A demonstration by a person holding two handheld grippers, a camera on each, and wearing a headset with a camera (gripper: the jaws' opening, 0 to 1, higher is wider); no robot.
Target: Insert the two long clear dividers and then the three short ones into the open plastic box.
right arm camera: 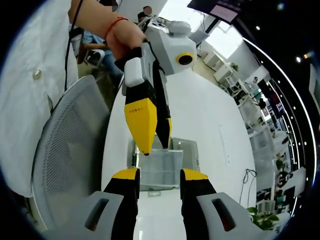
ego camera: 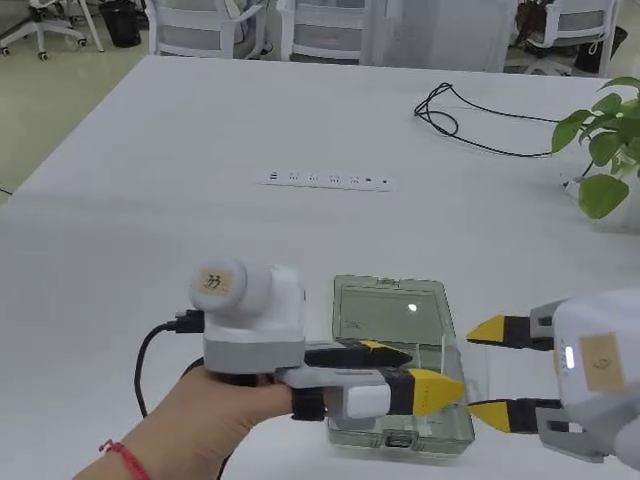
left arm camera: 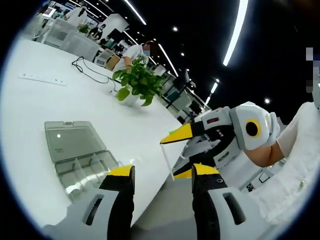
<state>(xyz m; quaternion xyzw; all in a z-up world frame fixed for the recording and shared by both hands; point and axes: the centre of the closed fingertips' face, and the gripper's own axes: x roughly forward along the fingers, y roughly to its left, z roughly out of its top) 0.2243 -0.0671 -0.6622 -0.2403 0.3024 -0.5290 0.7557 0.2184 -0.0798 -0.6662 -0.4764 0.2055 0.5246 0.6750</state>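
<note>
— Closest to us, our left hand [ego camera: 215, 410] holds the left gripper [ego camera: 437, 371] over the plastic box [ego camera: 445, 435]; its fingers are apart with nothing between them.
— And the box itself?
— We see it near the front edge of the white surface [ego camera: 200, 200], lid [ego camera: 388, 310] thrown back. Some partitions [left arm camera: 85, 167] look seated in the base, but we cannot count them.
— So what is left?
— At least one piece: the clear divider [right arm camera: 160, 167] hangs just beside the box's right end, and the right gripper [ego camera: 470, 372] seems to pinch it by its two opposite edges between its fingers. Whether it is a long or a short one we cannot tell. We judge we are partway through, with this divider not yet lowered in.
</note>
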